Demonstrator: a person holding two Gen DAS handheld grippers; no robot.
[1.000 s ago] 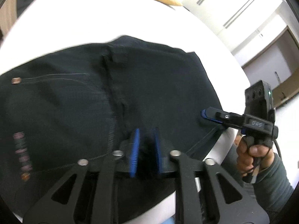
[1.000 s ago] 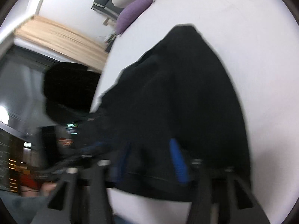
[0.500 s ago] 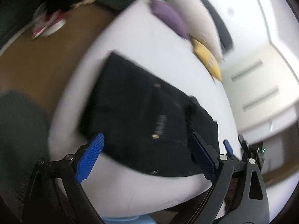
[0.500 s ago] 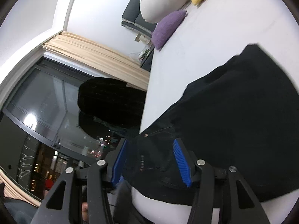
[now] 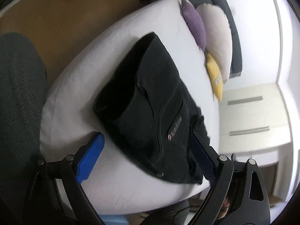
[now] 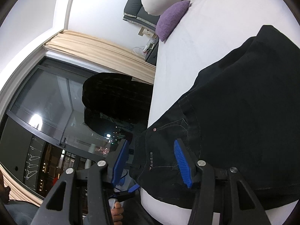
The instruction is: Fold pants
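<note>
My left claw (image 5: 148, 156) is spread wide, its blue-padded fingers (image 5: 91, 156) standing well apart with nothing between them, one over the white bed sheet (image 5: 78, 86) and the other over the near corner of the black pants (image 5: 150, 108). I cannot tell whether either pad touches the cloth. The pants lie folded into a thick, compact bundle on the bed, running away from my left claw toward the pillows, with a stitched pocket, a small rivet and a line of lettering showing on the top layer and a rolled fold on the side nearer the bed's edge. My right claw (image 6: 151, 161) is also spread, its two blue fingers (image 6: 181, 164) parted around nothing, hanging just above the pocket end of the pants (image 6: 234, 121) where that end reaches the bed's edge. From this side the dark fabric fills most of the lower right, and the white sheet (image 6: 215, 18) stretches beyond it. Low in the right wrist view, under my right claw, a blue fingertip of the other claw (image 6: 132, 188) and a bit of the hand holding it can be seen. At the head of the bed sit a purple pillow (image 5: 194, 26), a white pillow (image 5: 217, 35) and a yellow pillow (image 5: 214, 75) close together, well apart from the pants. Past the bed's edge, a brown floor (image 5: 56, 24) shows on my left, and beige curtains (image 6: 97, 46) hang above a dark window (image 6: 46, 103).
</note>
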